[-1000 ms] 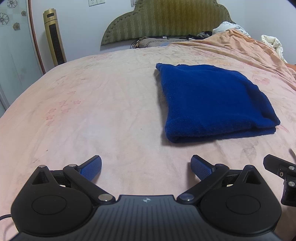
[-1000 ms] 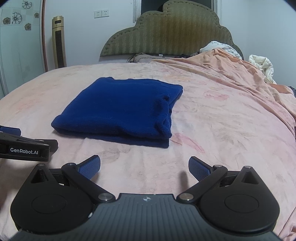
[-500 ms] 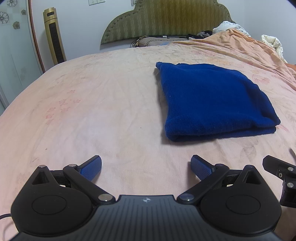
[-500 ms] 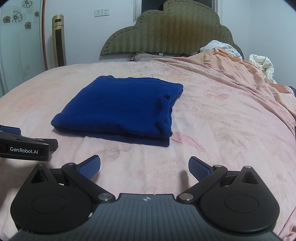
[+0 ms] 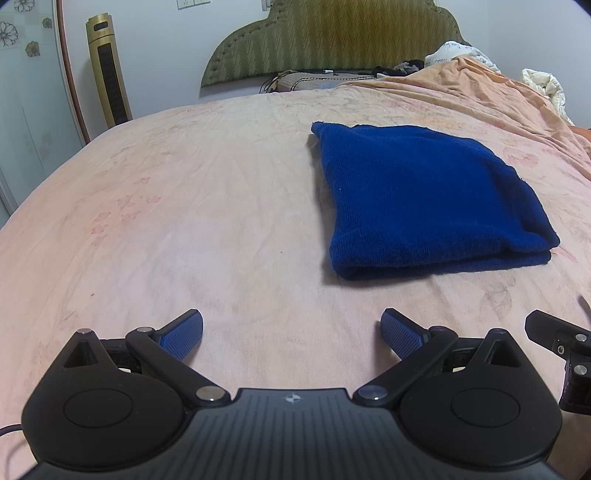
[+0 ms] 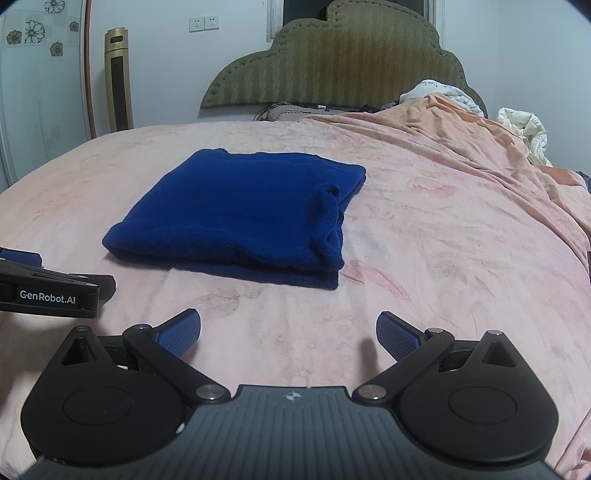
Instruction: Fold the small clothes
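text: "GenRobot.AI" — white lettering | on: left gripper side — right wrist view

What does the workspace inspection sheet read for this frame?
Surface: pink bedsheet, wrinkled, faint stains.
Job's things: blue garment folded into a flat rectangle, lying free on the sheet.
Clutter: orange blanket, white bedding, dark items by the headboard.
Grippers: left tool and right tool open, empty, short of the garment.
Cables: thin one at the left tool's base.
Surroundings: tower fan, wall sockets.
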A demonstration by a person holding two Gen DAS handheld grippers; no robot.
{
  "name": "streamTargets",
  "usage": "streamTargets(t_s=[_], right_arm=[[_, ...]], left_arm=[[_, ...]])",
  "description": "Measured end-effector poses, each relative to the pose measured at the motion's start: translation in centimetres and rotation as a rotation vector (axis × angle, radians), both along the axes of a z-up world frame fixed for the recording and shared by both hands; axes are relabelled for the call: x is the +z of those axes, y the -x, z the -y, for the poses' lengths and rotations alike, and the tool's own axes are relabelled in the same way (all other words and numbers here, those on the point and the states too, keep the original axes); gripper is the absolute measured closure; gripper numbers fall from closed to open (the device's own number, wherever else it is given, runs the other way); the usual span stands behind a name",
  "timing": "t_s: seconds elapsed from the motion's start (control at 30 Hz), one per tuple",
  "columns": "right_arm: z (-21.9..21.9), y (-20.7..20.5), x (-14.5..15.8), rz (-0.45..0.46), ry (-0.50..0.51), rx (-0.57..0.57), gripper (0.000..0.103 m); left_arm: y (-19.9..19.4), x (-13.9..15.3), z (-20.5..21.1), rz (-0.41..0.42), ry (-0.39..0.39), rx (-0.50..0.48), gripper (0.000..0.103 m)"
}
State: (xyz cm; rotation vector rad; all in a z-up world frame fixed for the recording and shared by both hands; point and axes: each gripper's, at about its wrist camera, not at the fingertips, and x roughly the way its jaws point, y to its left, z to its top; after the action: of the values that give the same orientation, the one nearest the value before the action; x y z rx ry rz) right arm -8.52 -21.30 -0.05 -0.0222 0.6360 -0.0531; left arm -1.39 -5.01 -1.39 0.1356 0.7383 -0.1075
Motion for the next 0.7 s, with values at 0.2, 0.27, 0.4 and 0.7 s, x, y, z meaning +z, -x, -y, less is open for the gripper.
streamTargets(t_s=[0.2, 0.27, 0.4, 0.7], right_arm=[[0.01, 0.00, 0.07, 0.002, 0.000, 0.002, 0.001], [-0.09, -0.02, 0.17, 0.002, 0.000, 0.002, 0.000], [-0.09, -0.02, 0.18, 0.002, 0.000, 0.003, 0.001], [-0.54, -0.14, 0.43, 0.001, 0.004, 0.019, 0.000]], left_arm=[[0.00, -0.05, -0.06, -0.001, 0.000, -0.001, 0.000], [0.02, -0.05, -0.06, -0.001, 0.000, 0.000, 0.000], [-0.01, -0.04, -0.07, -0.002, 0.002, 0.000, 0.000], [0.16, -0.10, -0.04, -0.006, 0.006, -0.001, 0.000]])
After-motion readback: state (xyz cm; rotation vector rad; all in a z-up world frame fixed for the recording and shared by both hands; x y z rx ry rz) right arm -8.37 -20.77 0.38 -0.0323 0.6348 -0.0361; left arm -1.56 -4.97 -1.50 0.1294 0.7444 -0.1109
